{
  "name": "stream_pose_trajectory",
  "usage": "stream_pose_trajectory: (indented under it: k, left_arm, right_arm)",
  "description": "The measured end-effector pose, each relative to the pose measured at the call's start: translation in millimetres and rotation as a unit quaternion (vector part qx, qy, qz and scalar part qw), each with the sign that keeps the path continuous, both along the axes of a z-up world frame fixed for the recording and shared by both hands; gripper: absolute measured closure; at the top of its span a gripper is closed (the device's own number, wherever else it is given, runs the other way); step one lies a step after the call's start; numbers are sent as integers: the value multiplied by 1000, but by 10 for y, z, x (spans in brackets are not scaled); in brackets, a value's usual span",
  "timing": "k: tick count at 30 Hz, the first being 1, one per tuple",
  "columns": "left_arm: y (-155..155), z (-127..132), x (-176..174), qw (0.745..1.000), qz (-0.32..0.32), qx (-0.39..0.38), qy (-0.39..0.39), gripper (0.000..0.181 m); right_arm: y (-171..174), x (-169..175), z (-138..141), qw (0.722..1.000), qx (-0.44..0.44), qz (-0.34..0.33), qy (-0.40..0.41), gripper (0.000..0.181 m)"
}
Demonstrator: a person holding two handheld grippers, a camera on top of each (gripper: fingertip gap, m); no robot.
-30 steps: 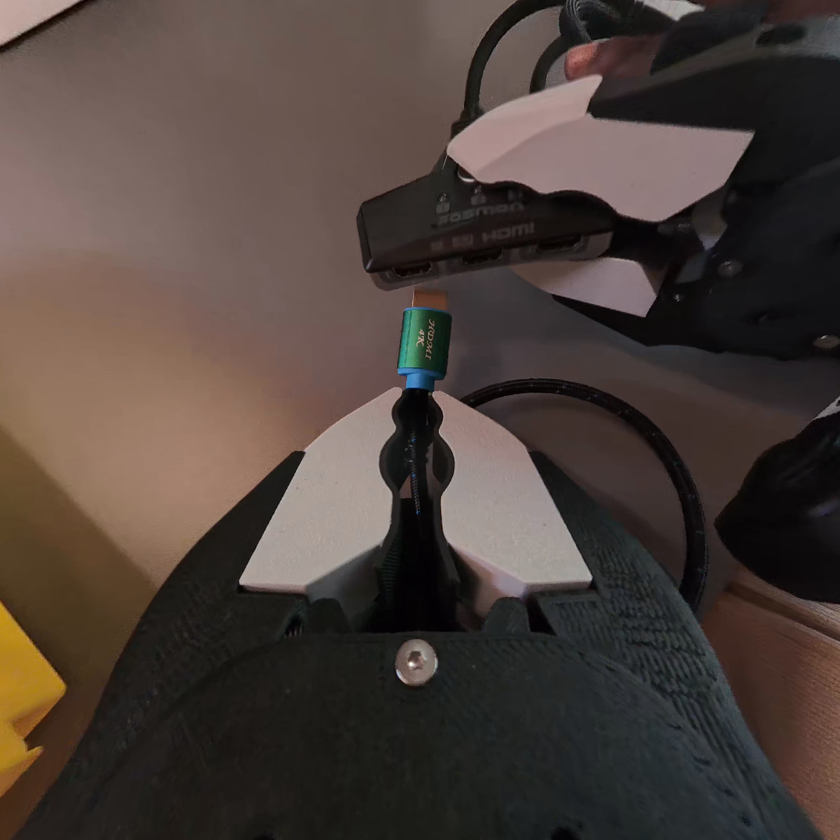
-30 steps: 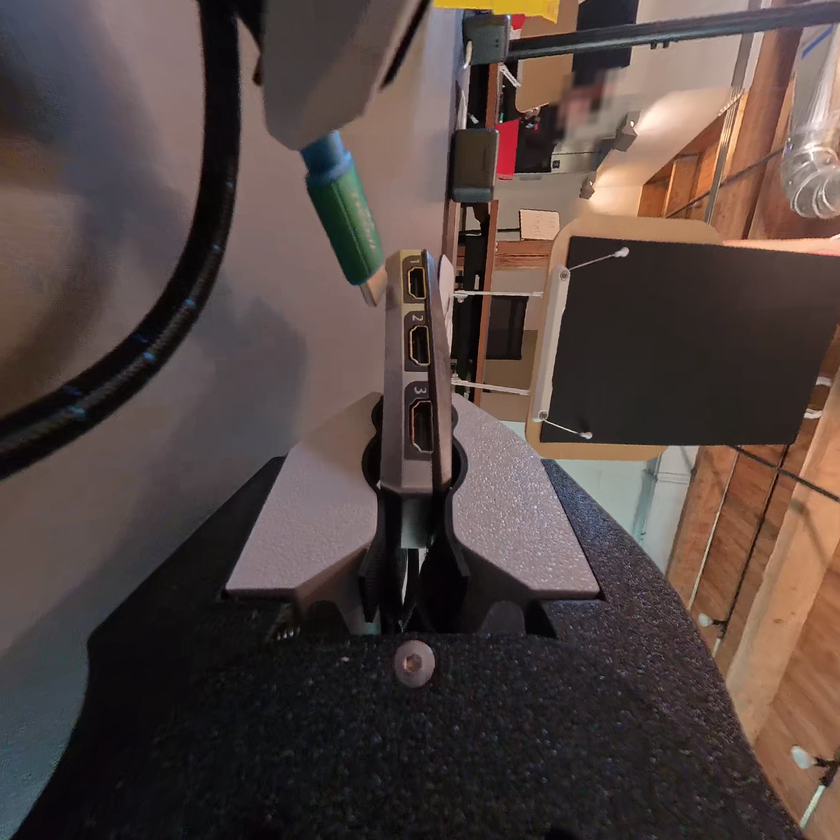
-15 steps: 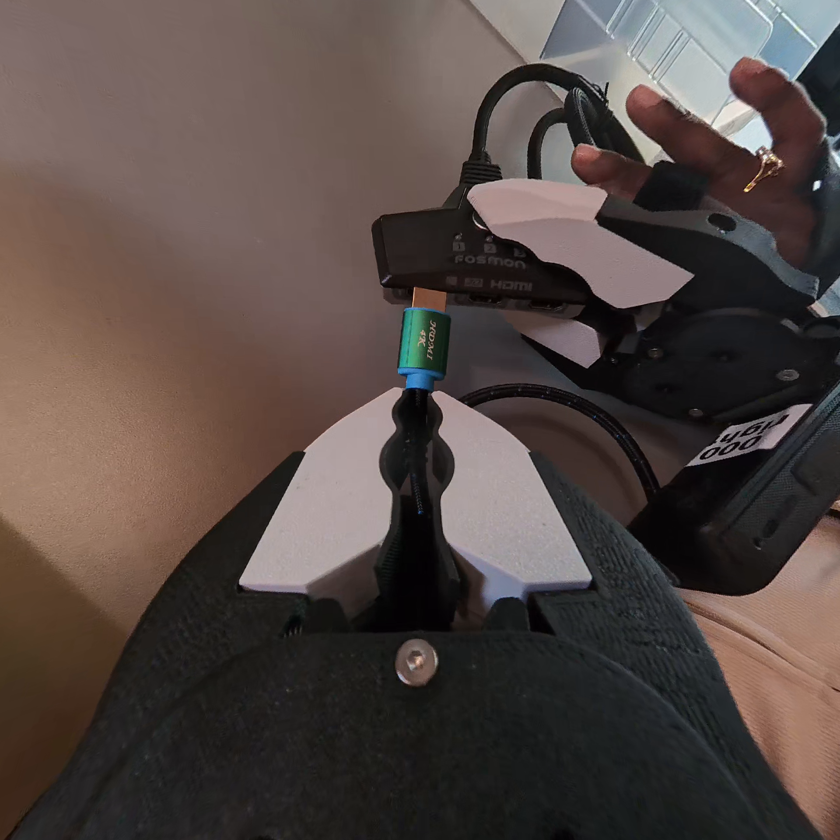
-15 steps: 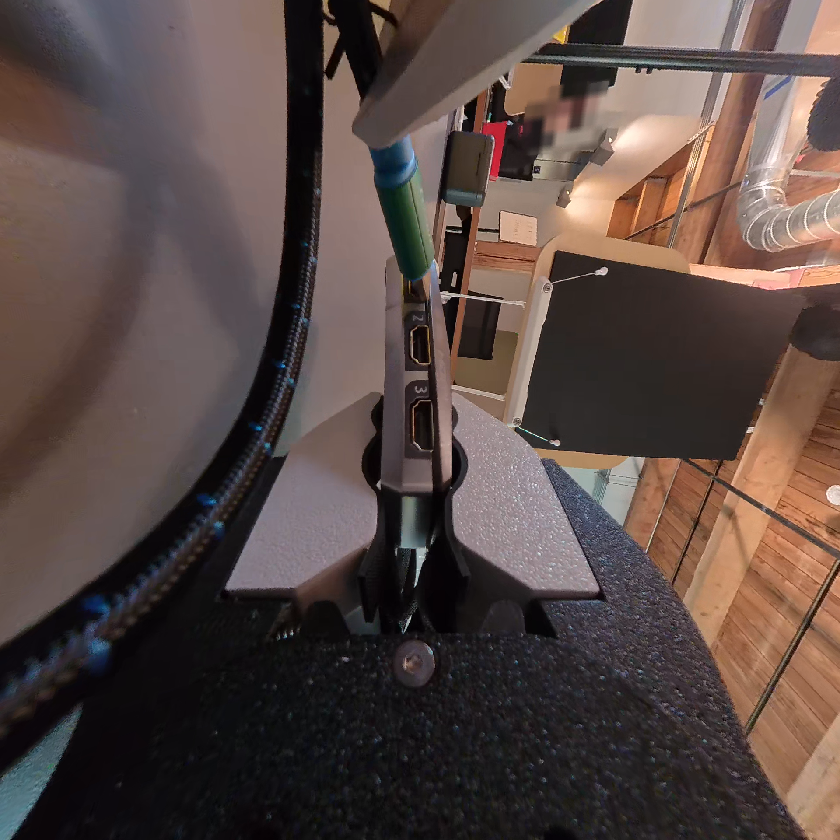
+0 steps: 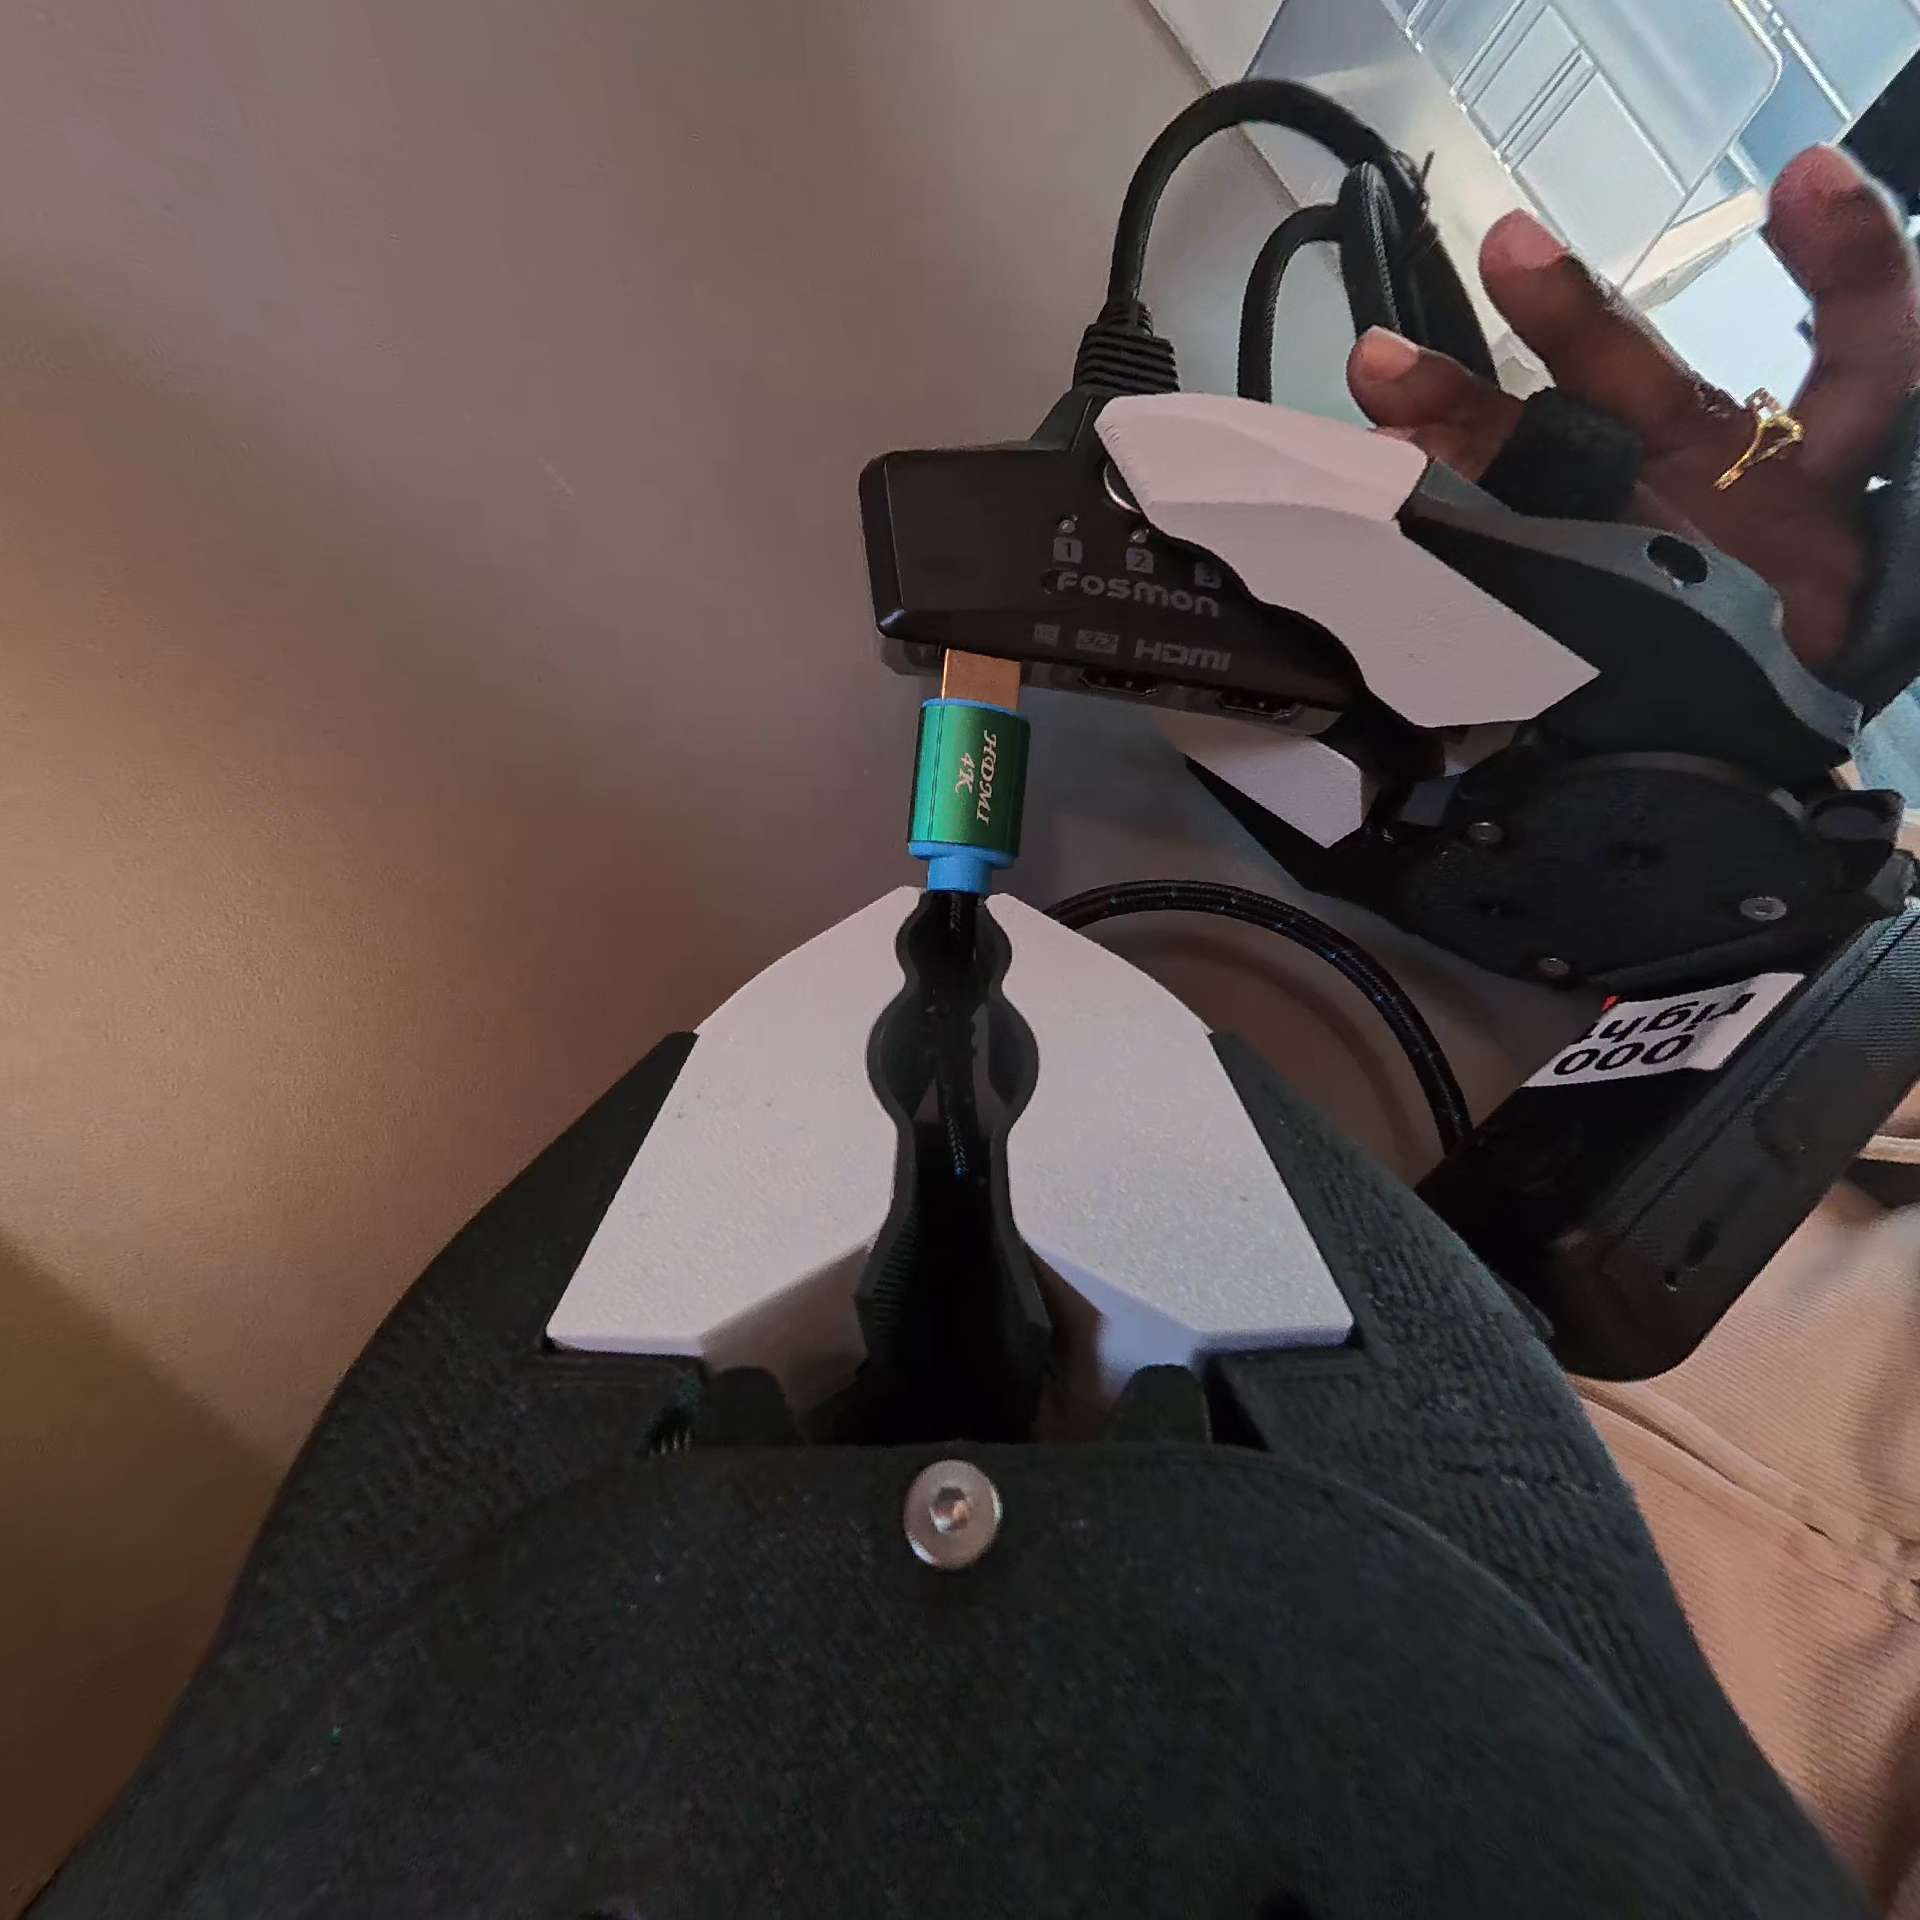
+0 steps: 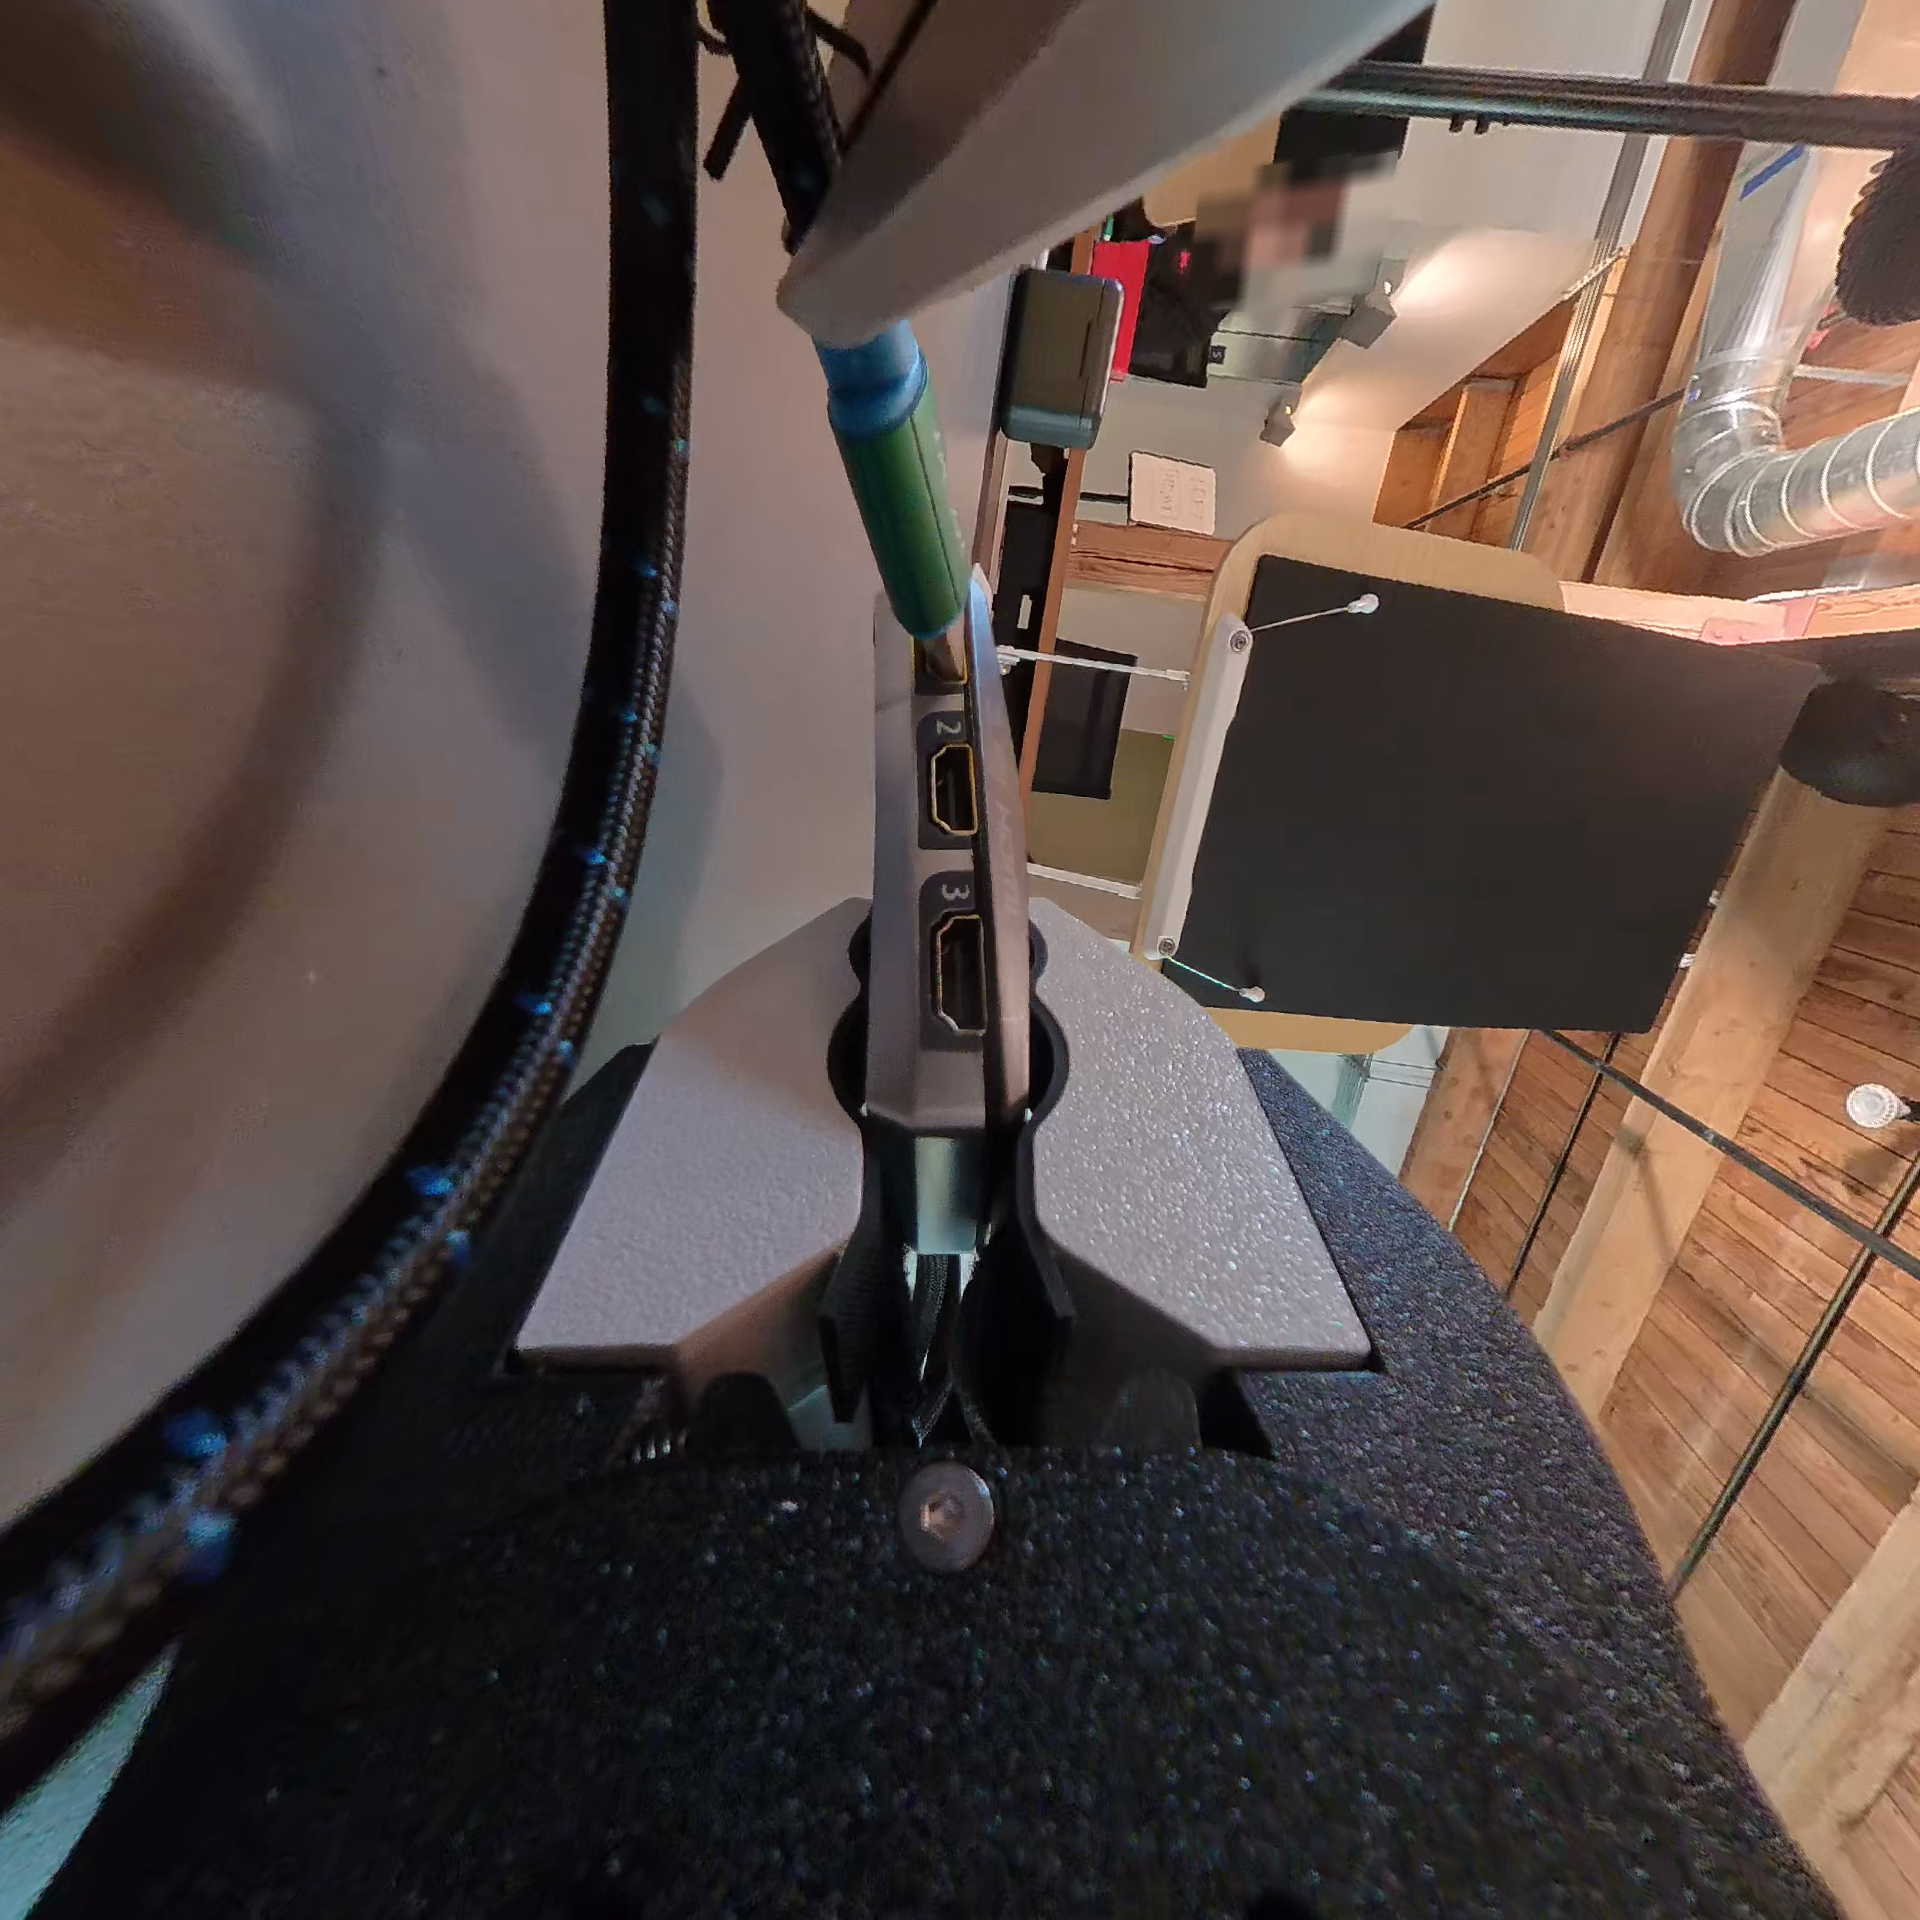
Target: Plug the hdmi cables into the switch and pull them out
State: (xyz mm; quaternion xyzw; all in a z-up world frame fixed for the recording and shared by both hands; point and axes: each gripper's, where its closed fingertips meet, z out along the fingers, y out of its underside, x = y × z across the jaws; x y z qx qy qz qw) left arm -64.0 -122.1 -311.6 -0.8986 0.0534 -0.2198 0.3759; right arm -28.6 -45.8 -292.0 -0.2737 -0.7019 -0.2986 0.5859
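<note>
My left gripper [image 5: 951, 914] is shut on the braided black HDMI cable just behind its green plug [image 5: 966, 774]. The plug's gold tip [image 5: 977, 681] sits partly inside the leftmost port of the black HDMI switch [image 5: 997, 561]. My right gripper [image 6: 951, 1039] is shut on the switch [image 6: 935, 831] and holds it off the table; it also shows in the left wrist view [image 5: 1351, 582], clamping the switch's right end. In the right wrist view the green plug [image 6: 904, 520] enters the far port; the two nearer ports are empty.
The braided cable [image 5: 1351, 956] loops over the beige table behind my left gripper and arcs past the left of the right wrist view [image 6: 623, 727]. A person's hand [image 5: 1662, 343] is on the right gripper. Black cables [image 5: 1299, 260] leave the switch's back. A clear plastic bin [image 5: 1558, 114] lies beyond.
The plug's tip was just below the switch's leftmost port a second ago; it has since gone into that port. Both grippers stayed shut.
</note>
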Motion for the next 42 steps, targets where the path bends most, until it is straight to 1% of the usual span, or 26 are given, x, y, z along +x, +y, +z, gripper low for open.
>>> stream_pose_trajectory:
  k: [4, 7, 12, 14, 16, 18, 22, 25, 26, 28, 30, 33, 42]
  left_arm:
    - [1, 5, 2, 1000, -7, -9, -2, 175]
    - [7, 44, 1, 1000, -11, -9, -21, 175]
    - [-9, 14, 1, 999, -18, -19, -31, 175]
    - [-14, 27, 6, 999, -22, -18, -44, 175]
    - [-24, 93, 28, 997, -28, -7, -75, 175]
    - [-49, 100, 12, 996, -27, -7, -81, 175]
    - [-173, 160, 249, 992, -74, -8, -100, 175]
    - [-179, 185, 369, 993, -85, -3, -85, 175]
    - [-173, 194, 406, 993, -87, 0, -85, 175]
    - [-176, 191, 464, 993, -90, 0, -82, 175]
    - [-189, 170, 468, 994, -88, -3, -71, 175]
    - [-194, 92, 372, 997, -71, -13, -34, 175]
    - [-228, 125, 506, 991, -92, -16, -95, 175]
  right_arm:
    - [-1, 4, 13, 1000, 10, -1, -1, 158]
    - [8, 8, 49, 1000, 8, 2, 12, 158]
    - [-21, 1, 82, 999, 30, 12, 10, 158]
    - [-24, -5, 60, 999, 30, 19, 2, 158]
    - [-9, 5, 26, 1000, 24, 16, -5, 158]
    - [-3, 7, 53, 1000, 22, 16, 5, 158]
    - [6, -15, 55, 1000, 15, 19, 12, 158]
    - [-32, -35, 72, 999, 16, 28, 18, 158]
    - [-34, -37, 72, 999, 17, 28, 18, 161]
    - [-26, -37, 52, 999, 18, 24, 11, 161]
    - [-20, -31, 59, 999, 21, 22, 12, 158]
    - [-33, -35, 86, 999, 24, 26, 18, 158]
    - [-25, -38, 70, 999, 39, 22, 5, 158]
